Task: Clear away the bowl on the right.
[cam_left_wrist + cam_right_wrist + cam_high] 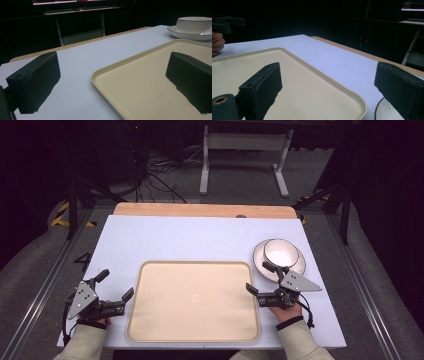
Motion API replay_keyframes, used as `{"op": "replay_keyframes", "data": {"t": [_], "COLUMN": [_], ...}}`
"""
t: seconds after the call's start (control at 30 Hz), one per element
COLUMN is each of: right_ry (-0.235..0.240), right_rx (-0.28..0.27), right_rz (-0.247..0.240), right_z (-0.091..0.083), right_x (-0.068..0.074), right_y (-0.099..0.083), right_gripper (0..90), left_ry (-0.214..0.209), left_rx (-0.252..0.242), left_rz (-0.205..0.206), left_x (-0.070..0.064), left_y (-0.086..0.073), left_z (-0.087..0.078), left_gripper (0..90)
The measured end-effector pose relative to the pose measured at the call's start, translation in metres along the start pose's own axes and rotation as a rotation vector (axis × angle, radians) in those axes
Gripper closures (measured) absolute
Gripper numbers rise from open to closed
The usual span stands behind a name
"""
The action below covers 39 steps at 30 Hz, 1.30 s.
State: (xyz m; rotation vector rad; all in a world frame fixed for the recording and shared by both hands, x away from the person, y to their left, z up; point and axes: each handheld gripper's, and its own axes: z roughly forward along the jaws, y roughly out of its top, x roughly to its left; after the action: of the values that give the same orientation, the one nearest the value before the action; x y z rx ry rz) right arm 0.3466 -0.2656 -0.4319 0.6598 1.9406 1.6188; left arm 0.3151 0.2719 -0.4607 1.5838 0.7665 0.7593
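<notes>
Right hand-held gripper (264,280), jaws spread and empty, hovers at centre right just below the bowl (280,251) on its saucer (300,262); left hand-held gripper (115,287), equally released, flanks the empty tray (150,320). A level, centred approach to the bowl's rim seems wisest.

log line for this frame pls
left gripper: open, empty | right gripper: open, empty | tray: empty, between grippers | bowl: on saucer
</notes>
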Motion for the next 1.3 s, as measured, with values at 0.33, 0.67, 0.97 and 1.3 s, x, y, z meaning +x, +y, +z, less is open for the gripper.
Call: {"op": "replay_keyframes", "data": {"t": [0.33,0.67,0.97,1.3], "right_ry": [0.014,0.052,0.058,0.074], "right_rx": [-0.009,0.008,0.004,-0.008], "right_rz": [0.012,0.011,0.027,-0.03], "right_z": [0.0,0.001,-0.003,-0.006], "right_x": [0.001,0.0,0.0,0.004], "right_y": [0.001,0.001,0.015,0.039], "right_gripper": [6.7,3.9,1.7,1.8], "left_ry": [-0.001,0.003,0.01,0.01], "left_rx": [0.003,0.011,0.011,0.01], "left_rz": [-0.005,0.011,0.017,0.026], "left_x": [0.0,-0.001,-0.002,-0.002], "left_y": [0.0,0.0,0.0,0.0], "left_z": [0.0,0.001,0.001,0.001], "left_gripper": [0.1,0.1,0.1,0.1]}}
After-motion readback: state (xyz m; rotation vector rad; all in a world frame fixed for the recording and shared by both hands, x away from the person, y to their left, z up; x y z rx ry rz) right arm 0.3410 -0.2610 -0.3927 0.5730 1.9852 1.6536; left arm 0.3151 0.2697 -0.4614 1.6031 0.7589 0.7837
